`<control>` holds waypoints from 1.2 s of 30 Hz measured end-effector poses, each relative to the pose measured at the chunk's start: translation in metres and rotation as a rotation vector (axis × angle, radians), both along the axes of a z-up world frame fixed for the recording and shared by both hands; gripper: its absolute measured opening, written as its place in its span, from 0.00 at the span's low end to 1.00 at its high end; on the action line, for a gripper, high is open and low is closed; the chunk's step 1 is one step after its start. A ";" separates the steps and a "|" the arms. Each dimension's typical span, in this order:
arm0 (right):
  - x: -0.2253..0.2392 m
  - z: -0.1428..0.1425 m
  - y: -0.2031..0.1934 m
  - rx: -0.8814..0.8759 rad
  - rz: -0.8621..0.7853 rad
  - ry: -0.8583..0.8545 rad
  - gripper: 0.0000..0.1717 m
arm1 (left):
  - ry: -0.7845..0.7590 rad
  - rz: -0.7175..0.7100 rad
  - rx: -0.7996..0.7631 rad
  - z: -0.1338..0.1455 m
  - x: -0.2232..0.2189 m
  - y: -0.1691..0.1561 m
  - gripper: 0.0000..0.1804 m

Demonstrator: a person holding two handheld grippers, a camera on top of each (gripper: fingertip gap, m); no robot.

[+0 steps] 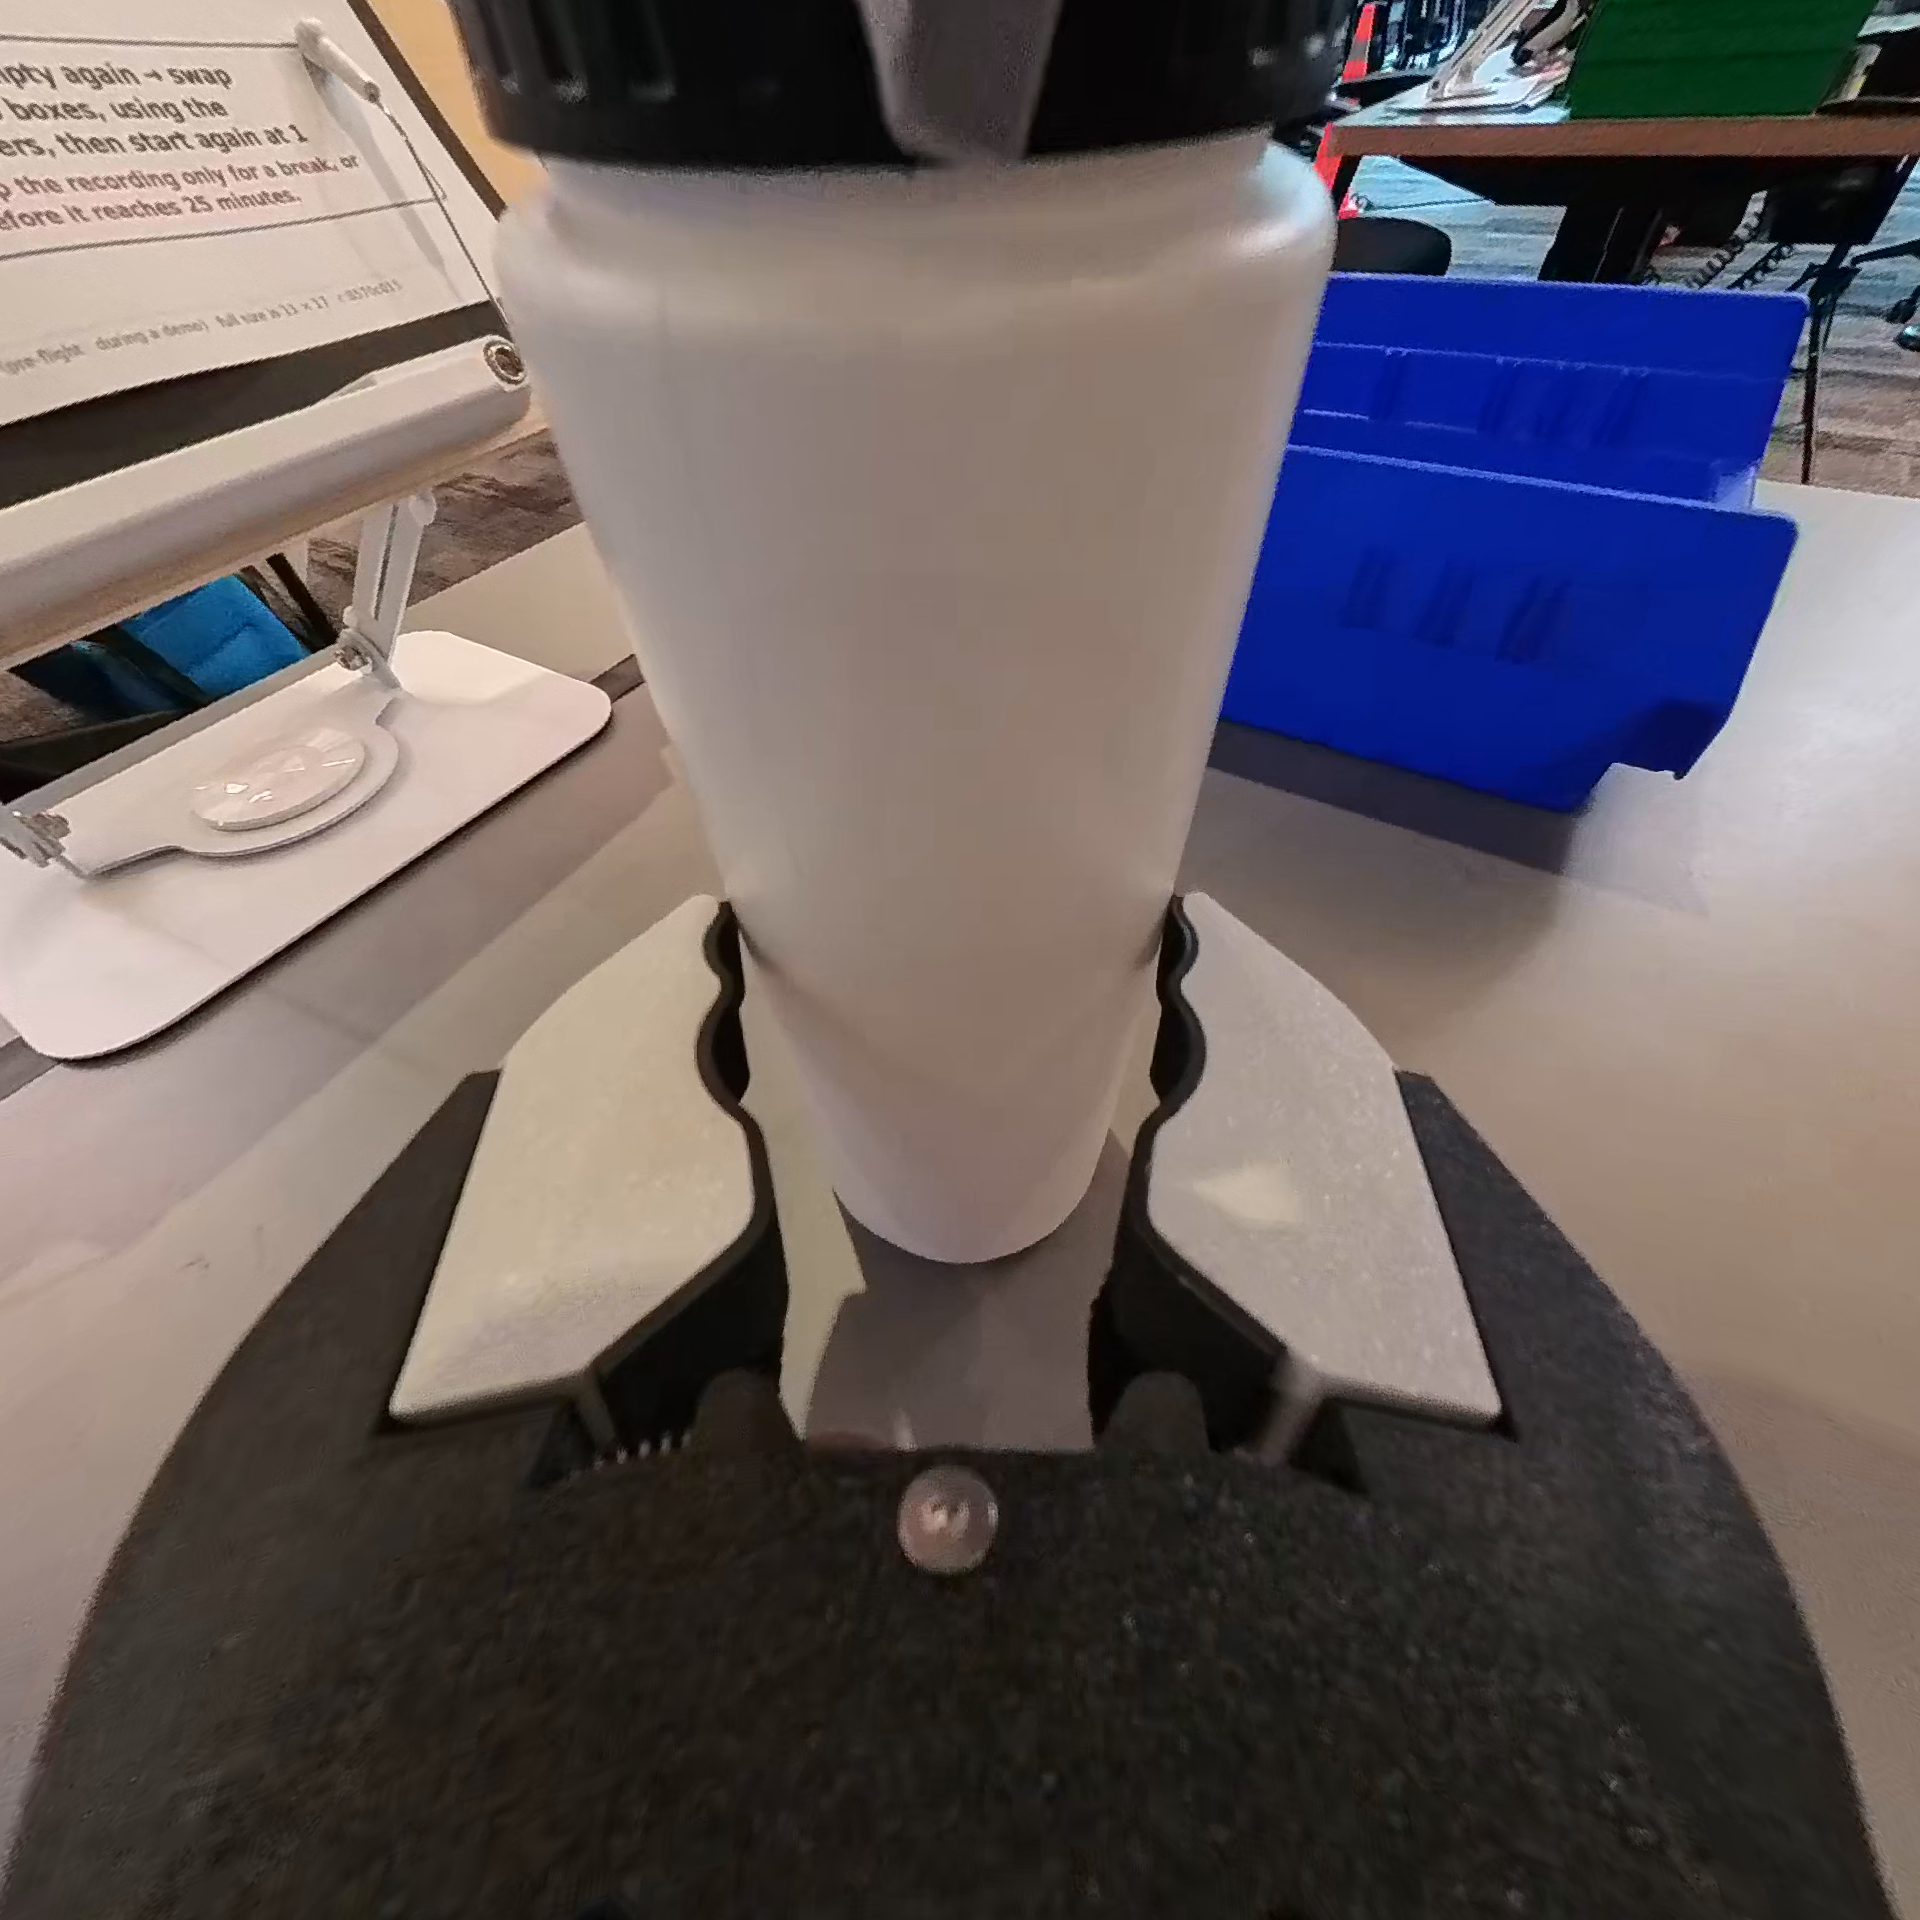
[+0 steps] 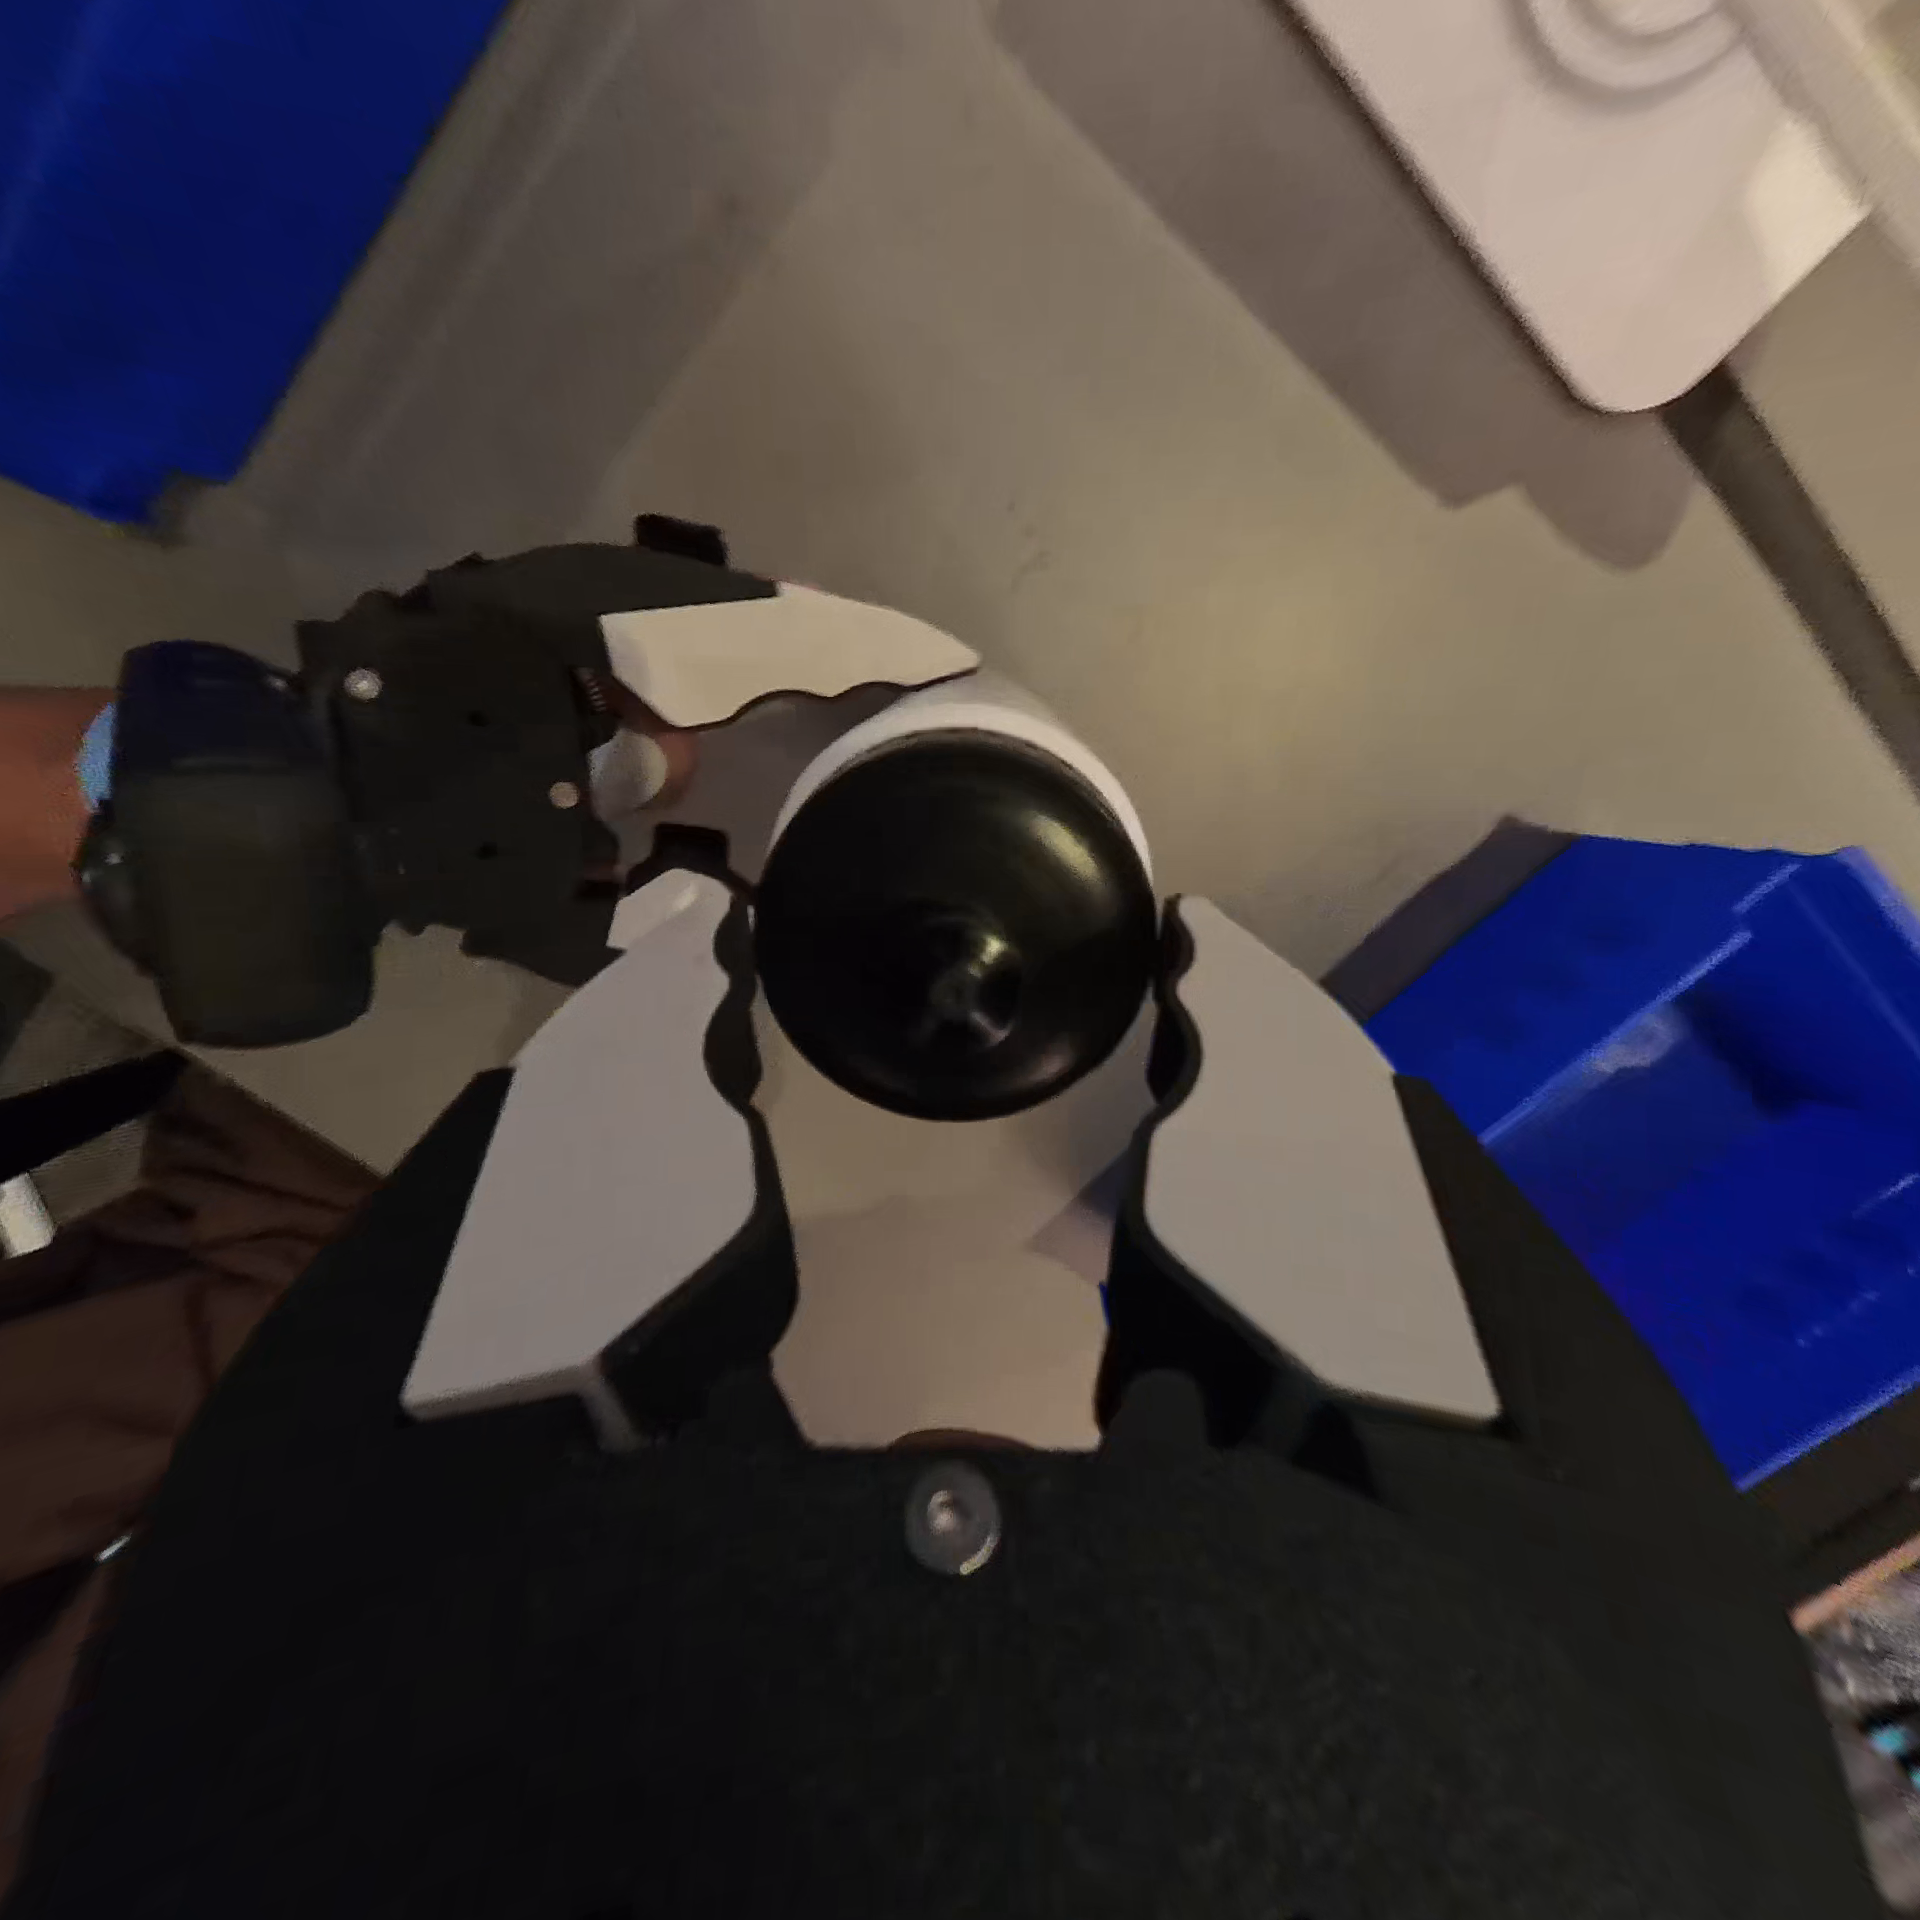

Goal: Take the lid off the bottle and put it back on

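Cropping lid (image 1: pixel 914 73) overhead, blurred

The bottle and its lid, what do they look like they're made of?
Bottle: probably plastic, matte white, opaque, with a soft even sheen and no seams in view; coated metal can't be ruled out.
Lid: likely hard plastic, glossy black, domed top with sharp highlights; its rim is ribbed in the left wrist view.

The bottle (image 1: pixel 914 582) was plain white; its lid (image 2: pixel 951 925) was glossy black. Both bins (image 1: pixel 1507 582) were solid blue. The stand (image 1: pixel 312 769) was white. The surface (image 1: pixel 1558 1039) was plain grey. Each gripper (image 1: pixel 951 966) had grey-white fingers (image 1: pixel 613 1122) on a black body.
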State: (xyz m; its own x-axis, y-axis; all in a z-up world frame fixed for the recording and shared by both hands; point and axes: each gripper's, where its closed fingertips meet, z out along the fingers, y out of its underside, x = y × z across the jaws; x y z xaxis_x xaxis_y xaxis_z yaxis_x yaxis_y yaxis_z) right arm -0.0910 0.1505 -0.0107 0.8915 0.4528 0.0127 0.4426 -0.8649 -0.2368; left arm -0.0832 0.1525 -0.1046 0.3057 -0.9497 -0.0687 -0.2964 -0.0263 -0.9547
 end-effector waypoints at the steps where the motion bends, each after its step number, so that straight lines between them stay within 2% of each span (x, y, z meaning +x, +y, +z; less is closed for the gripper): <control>1: 0.001 0.001 -0.001 -0.014 0.008 -0.010 0.43 | 0.001 -0.002 0.001 0.000 0.000 -0.001 0.42; 5: 0.001 0.001 -0.002 -0.047 0.286 -0.095 0.43 | -0.009 -0.007 -0.002 0.000 0.001 -0.001 0.42; 7: -0.002 0.002 -0.002 -0.034 0.493 -0.130 0.43 | -0.017 -0.017 -0.001 0.001 0.001 -0.001 0.42; 10: -0.002 0.003 -0.008 0.017 0.913 -0.204 0.42 | 0.001 -0.012 0.032 0.001 0.003 -0.003 0.42; 12: -0.001 0.004 -0.006 0.031 1.014 -0.215 0.42 | 0.005 0.005 0.013 0.000 0.002 -0.002 0.42; 15: -0.005 0.008 -0.002 0.030 1.007 -0.198 0.41 | -0.007 -0.010 -0.020 0.000 0.002 -0.003 0.42; 18: -0.016 0.027 0.004 0.133 0.913 -0.139 0.55 | -0.001 -0.007 -0.015 0.000 0.002 -0.003 0.42; 20: -0.019 0.041 0.015 0.228 0.750 -0.107 0.59 | 0.008 -0.004 -0.008 0.000 0.002 -0.004 0.42; 23: -0.010 0.048 0.028 0.310 0.397 -0.076 0.53 | 0.025 0.006 -0.009 -0.001 0.001 -0.004 0.42; 25: -0.003 0.040 0.023 0.275 0.239 -0.073 0.54 | 0.030 0.015 -0.024 -0.001 0.000 -0.004 0.42; 29: 0.017 0.015 0.004 0.176 0.045 -0.155 0.56 | 0.034 0.019 -0.038 -0.001 -0.001 -0.003 0.42; 31: 0.019 0.005 -0.001 0.125 -0.008 -0.141 0.57 | 0.037 0.019 -0.033 -0.001 -0.001 -0.003 0.42; 33: 0.011 -0.001 -0.005 0.070 0.005 -0.078 0.47 | 0.038 0.019 -0.035 -0.001 -0.001 -0.003 0.42; 34: 0.006 -0.001 -0.007 0.046 0.027 -0.048 0.42 | 0.040 0.019 -0.037 -0.001 -0.001 -0.003 0.42; 36: 0.006 -0.001 -0.007 0.033 0.166 -0.101 0.42 | 0.038 0.017 -0.032 -0.001 -0.002 -0.002 0.42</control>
